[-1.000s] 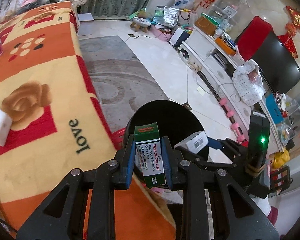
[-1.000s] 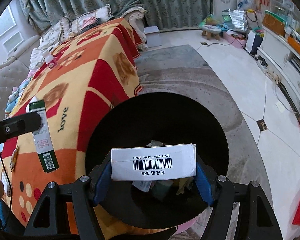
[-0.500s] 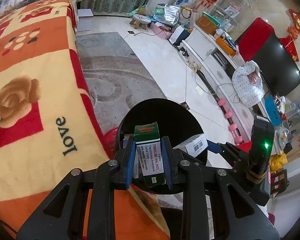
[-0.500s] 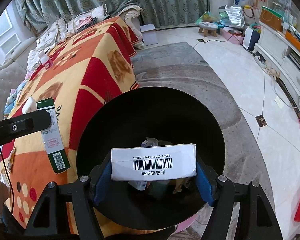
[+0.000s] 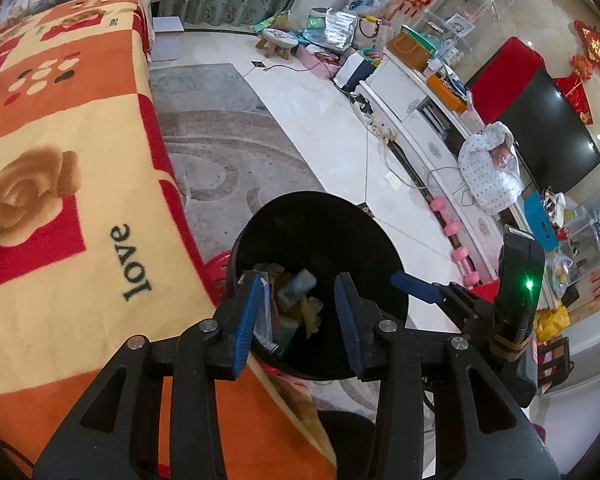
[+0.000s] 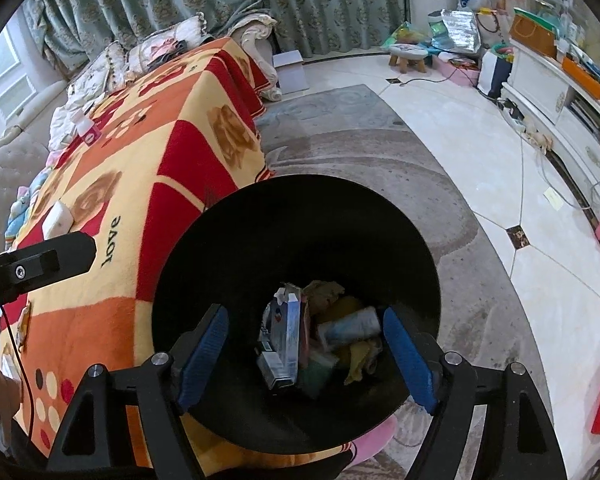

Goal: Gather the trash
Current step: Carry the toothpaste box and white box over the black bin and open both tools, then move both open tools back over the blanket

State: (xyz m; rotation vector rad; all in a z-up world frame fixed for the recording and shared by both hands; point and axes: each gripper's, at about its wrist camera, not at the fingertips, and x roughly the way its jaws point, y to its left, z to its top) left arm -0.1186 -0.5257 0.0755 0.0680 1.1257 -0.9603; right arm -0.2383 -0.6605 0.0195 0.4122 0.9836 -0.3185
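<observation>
A black round bin (image 5: 320,208) stands against the blanket-covered table, right under both grippers. My left gripper (image 5: 296,314) hangs over the bin's near side. Its jaws are opening, with nothing between the blue pads (image 5: 244,320). My right gripper (image 6: 306,356) is over the same bin (image 6: 300,184), jaws also opening and holding nothing. In the bottom of the bin lies the trash (image 6: 300,340): small cartons on edge, a rolled white packet and yellow crumpled scraps. In the left wrist view, one blue finger of the right gripper (image 5: 414,285) reaches over the bin's right rim.
An orange, red and yellow blanket (image 5: 60,200) with "love" on it covers the table. A white box (image 6: 58,220) and a small pink-labelled bottle (image 6: 86,128) lie on it. Right of the bin are a grey rug (image 6: 360,152), tiled floor, pink dumbbells (image 5: 456,236) and a white TV cabinet (image 5: 420,120).
Both grippers have let go. The green-and-white paste box has left the left jaws and the white barcode box has left the right jaws. Both sets of jaws stand wider, and the bin's contents show between them.
</observation>
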